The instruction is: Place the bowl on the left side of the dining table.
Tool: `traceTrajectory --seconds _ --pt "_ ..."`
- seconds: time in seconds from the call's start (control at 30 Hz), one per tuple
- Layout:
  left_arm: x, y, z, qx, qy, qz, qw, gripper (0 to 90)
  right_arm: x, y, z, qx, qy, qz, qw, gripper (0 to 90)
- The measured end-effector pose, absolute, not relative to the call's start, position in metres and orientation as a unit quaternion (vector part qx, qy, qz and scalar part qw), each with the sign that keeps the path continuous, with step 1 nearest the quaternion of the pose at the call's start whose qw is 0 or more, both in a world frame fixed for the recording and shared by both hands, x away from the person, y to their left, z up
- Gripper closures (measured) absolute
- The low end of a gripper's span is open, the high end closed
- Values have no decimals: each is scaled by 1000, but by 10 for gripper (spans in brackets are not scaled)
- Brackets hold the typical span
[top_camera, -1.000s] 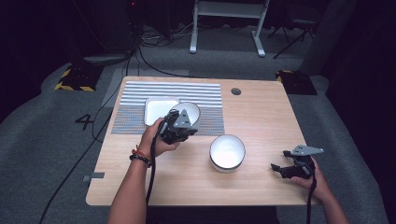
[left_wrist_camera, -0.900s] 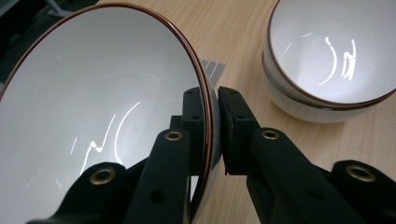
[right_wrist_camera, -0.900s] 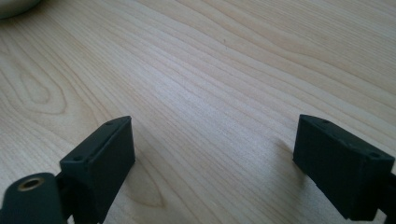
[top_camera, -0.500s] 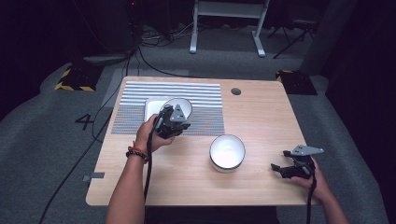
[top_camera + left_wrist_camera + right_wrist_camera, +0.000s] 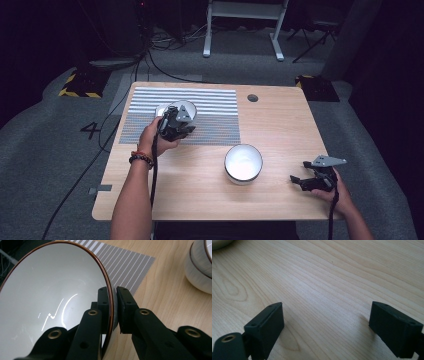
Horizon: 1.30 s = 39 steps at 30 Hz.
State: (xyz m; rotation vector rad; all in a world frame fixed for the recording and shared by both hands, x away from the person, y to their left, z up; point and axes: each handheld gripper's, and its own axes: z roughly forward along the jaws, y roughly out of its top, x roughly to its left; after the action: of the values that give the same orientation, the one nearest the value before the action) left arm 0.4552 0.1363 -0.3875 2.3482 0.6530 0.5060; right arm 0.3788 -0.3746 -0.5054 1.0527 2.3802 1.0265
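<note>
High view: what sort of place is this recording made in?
Probably a lab or studio set up for recording, not a home: a lone wooden table on grey carpet, cables trailing over the floor, hazard-striped tape, and dark surroundings.

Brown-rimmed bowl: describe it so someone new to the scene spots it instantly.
On the light wooden table, look at the grey striped mat at its far left. Above it the left hand-held gripper pinches the rim of a tilted white bowl with a thin brown rim. The other white bowl sits flat on bare wood, unheld.
</note>
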Motion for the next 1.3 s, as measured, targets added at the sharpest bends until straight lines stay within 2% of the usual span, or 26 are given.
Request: traceTrajectory --seconds 0.23,0.33,0.43,1.3 --pt "464 142 -387 900 249 200 295 816 379 -374 -505 372 837 362 172 127" --pt "468 144 -387 902 253 184 297 816 379 -374 -505 372 837 362 171 127" --pt "473 145 -389 902 259 197 285 816 379 -374 -505 372 837 362 171 127" --pt "514 149 -404 892 315 186 266 816 378 -374 -505 374 836 362 173 127"
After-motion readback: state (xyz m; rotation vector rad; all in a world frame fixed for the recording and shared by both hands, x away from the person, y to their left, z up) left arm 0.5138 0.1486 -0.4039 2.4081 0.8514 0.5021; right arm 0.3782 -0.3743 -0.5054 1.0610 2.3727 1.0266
